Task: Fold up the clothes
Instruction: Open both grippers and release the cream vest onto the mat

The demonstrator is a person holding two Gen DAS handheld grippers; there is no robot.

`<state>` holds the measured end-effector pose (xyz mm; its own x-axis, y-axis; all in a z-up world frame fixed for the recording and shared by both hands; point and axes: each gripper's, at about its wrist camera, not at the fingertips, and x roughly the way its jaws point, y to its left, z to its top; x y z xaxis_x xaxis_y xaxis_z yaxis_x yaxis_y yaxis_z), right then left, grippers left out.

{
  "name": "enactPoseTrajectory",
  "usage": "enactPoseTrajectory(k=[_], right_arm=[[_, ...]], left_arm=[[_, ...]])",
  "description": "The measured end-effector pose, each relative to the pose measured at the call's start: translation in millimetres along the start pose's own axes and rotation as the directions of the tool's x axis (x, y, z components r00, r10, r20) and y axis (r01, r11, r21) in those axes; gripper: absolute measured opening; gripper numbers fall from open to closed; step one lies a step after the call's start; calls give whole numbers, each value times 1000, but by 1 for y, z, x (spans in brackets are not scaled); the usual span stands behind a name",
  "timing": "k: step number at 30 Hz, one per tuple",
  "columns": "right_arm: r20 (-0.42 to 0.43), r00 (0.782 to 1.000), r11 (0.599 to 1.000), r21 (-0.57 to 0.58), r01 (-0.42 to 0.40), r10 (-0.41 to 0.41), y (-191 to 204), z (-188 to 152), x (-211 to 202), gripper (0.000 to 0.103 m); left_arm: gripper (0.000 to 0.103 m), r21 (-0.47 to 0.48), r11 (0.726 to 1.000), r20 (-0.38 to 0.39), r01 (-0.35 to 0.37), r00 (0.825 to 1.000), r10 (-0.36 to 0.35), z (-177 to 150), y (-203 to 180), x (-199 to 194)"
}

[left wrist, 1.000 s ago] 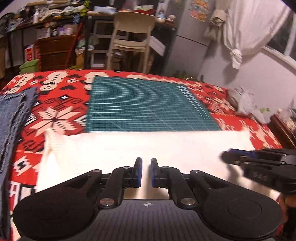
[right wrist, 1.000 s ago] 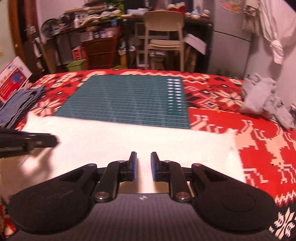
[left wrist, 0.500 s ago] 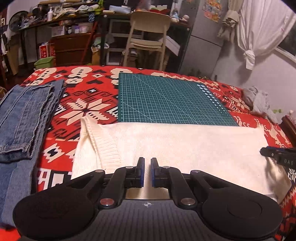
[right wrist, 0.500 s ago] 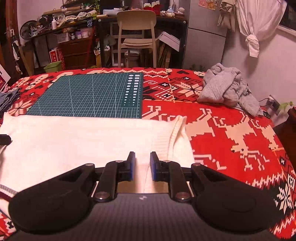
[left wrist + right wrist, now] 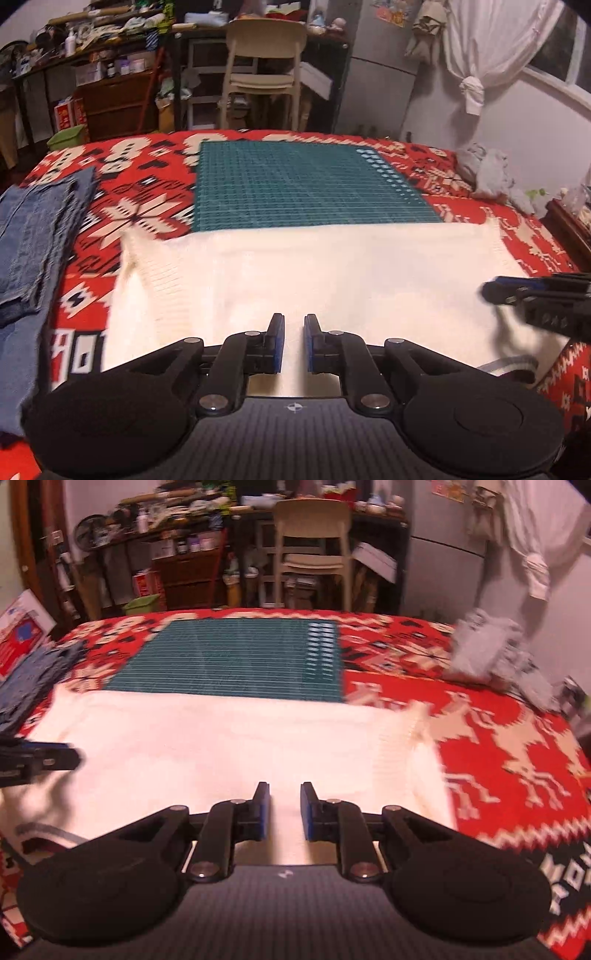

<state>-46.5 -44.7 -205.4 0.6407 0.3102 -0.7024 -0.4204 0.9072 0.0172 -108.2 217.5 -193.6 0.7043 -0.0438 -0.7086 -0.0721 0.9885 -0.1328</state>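
My left claw [image 5: 294, 341] and right claw [image 5: 283, 809] both hovered with jaws parted, seemingly holding nothing, over the cream sweater [image 5: 314, 273] spread flat across the red patterned blanket [image 5: 517, 760].

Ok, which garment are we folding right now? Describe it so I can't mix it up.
Start at the green cutting mat in the middle of the red patterned blanket. The cream knit sweater lies spread flat along the mat's near edge, under both grippers. It alone is pale; the jeans are blue, the crumpled garment grey.
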Motion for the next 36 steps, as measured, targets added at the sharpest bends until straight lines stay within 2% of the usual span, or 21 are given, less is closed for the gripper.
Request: enactPoseTrajectory(k=[4,6,7,9,11,17,23,29,32,33,35,36], right_arm=[[-7,998,997,48,66,-66,-27,-5,-5,18],[-7,997,995,65,73,-73,-34,-7,-8,18],[-5,998,996,66,68,-67,-34,-8,-10,19],[-2,999,997,58,50,-50,-30,-10,-12,19],[0,1000,999,36,27,-27,-19,-12,-14,24],[2,1000,1000,-27,-12,12,4,-19,-19,26],[-10,998,998,7,58,-58,-20,-23,-21,23],[-13,998,997,42,67,-67,-38,-25,-25,24],[16,999,998,37,42,-43,-32,-22,-30,15],[15,999,999,38,30,-31,-30,-21,-29,15],[8,1000,999,50,11,-12,-30,-19,-27,5],[1,1000,999,54,9,-9,-29,-19,-26,5]], left_arm=[[8,-12,1000,1,-13,1000,13,-4,10,-8],[8,-17,999,4,-35,999,35,-6,13,-12],[13,-23,999,5,-44,999,44,-8,15,-14],[14,-52,998,0,-39,999,39,-10,19,-17],[14,-72,997,-3,-32,999,32,-12,20,-20],[16,-52,999,-12,1,1000,-2,-16,9,-25],[17,-48,999,-18,-15,1000,14,-19,12,-26],[18,-70,998,-22,-10,1000,9,-21,18,-29],[18,-80,997,-24,-8,1000,6,-22,21,-30],[18,-84,996,-25,-7,1000,5,-22,22,-31],[18,-91,996,-26,-6,1000,4,-23,25,-31],[18,-95,996,-27,-5,1000,3,-23,26,-32]])
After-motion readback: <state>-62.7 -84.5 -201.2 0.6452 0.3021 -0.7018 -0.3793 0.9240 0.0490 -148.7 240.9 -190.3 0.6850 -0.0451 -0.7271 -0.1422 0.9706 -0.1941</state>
